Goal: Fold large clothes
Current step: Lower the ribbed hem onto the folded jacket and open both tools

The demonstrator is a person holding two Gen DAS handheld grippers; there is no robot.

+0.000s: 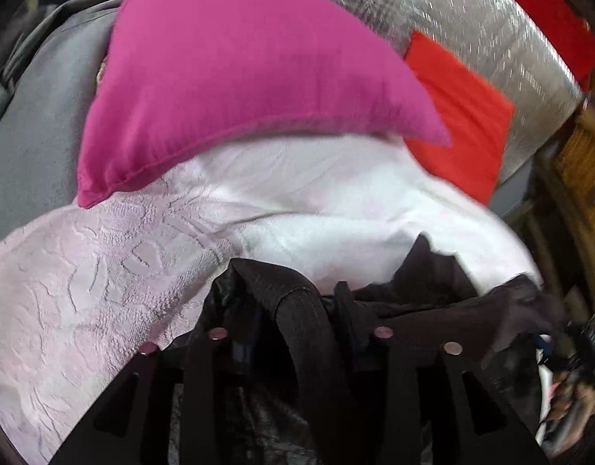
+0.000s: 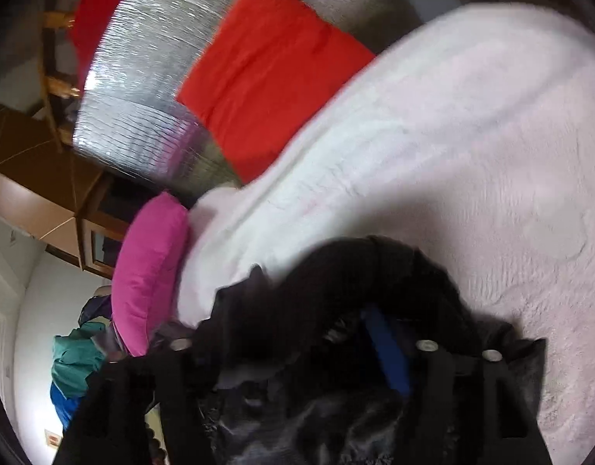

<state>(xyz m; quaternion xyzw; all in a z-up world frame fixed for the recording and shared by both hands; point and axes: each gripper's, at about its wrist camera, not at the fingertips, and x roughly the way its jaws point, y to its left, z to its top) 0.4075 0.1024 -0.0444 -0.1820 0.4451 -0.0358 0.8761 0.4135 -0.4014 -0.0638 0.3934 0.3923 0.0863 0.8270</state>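
Note:
A black garment (image 1: 410, 294) is bunched between the fingers of my left gripper (image 1: 297, 321), which is shut on it above the pale pink textured bedspread (image 1: 84, 271). In the right wrist view the same black garment (image 2: 328, 283) is gathered in my right gripper (image 2: 301, 352), which is shut on it; a blue strip (image 2: 386, 352) shows inside the folds. The garment hangs lifted over the bedspread (image 2: 472, 155). The view is motion blurred.
A magenta pillow (image 1: 239, 89) lies at the head of the bed, also in the right wrist view (image 2: 150, 271). A red cushion (image 1: 460, 116) (image 2: 270, 73) leans on a silver quilted headboard (image 1: 472, 19) (image 2: 142, 89). Grey cloth (image 1: 38, 116) lies left. A clothes pile (image 2: 76, 368) sits beyond.

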